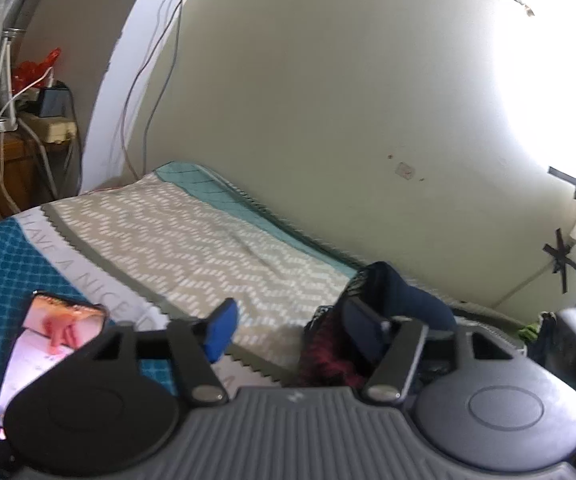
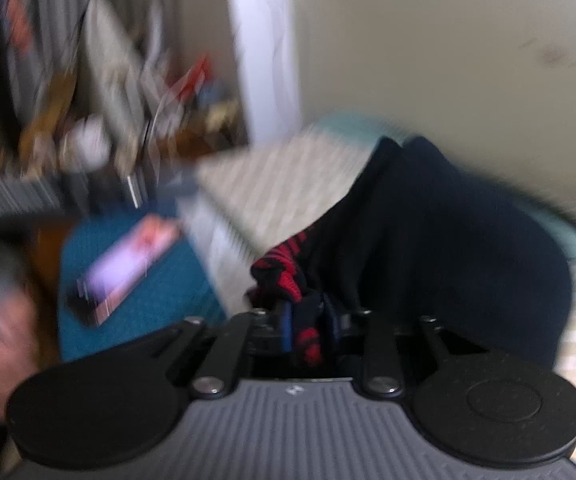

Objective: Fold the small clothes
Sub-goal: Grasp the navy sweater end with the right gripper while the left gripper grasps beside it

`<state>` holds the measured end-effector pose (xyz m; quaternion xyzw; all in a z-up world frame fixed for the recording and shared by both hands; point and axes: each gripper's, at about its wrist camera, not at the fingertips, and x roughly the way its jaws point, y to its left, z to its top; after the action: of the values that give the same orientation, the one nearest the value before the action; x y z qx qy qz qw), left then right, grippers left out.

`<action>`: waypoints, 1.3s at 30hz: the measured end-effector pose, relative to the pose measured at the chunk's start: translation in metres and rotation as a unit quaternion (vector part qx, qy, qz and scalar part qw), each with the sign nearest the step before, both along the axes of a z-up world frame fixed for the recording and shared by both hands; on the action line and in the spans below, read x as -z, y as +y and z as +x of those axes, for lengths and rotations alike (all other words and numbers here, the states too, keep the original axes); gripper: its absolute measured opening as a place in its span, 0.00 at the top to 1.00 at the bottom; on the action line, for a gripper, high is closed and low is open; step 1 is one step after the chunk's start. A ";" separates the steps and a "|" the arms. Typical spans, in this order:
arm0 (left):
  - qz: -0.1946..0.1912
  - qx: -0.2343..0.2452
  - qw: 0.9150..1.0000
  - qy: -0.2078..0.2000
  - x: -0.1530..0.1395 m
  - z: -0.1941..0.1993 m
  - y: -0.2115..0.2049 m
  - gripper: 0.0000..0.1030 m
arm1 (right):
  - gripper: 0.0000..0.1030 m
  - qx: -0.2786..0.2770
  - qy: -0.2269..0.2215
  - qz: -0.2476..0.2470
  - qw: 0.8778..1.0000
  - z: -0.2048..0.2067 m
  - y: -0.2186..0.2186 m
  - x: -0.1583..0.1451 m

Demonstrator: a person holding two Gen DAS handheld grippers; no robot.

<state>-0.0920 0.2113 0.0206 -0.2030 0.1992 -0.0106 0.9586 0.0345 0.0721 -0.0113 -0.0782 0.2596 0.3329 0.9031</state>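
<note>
Here, right tool pinching dark red-striped garment tight between fingers. Left tool gaping wide, holding nothing, right finger brushing garment. Garment bunching on bed, just ahead of tools, near wall. Phone lying left.

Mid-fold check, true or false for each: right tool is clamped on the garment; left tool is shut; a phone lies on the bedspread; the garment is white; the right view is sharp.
1. The right tool is clamped on the dark navy garment with red pattern. True.
2. The left tool is shut. False: its jaws stand wide apart.
3. A lit phone lies on the teal patterned bedspread. True.
4. The garment is white. False: dark navy with red.
5. The right wrist view is sharp. False: it is motion-blurred.
</note>
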 end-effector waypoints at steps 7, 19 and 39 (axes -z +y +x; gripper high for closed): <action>0.008 0.030 0.999 0.012 0.008 0.029 -0.029 0.06 | 0.44 -0.039 -0.042 0.077 0.995 -0.049 -0.059 -0.024; 0.051 0.049 0.996 0.060 0.025 0.079 -0.069 0.10 | 0.64 0.106 -0.035 0.163 0.980 -0.009 -0.143 -0.055; 0.011 0.055 0.994 0.093 0.028 0.078 -0.042 0.00 | 0.32 0.103 -0.036 0.215 0.971 -0.031 -0.162 -0.034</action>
<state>-0.0138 0.1690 -0.0075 -0.1811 0.2987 -0.0418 0.9361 0.0036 -0.0895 0.0226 0.1327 0.1560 0.2831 0.9369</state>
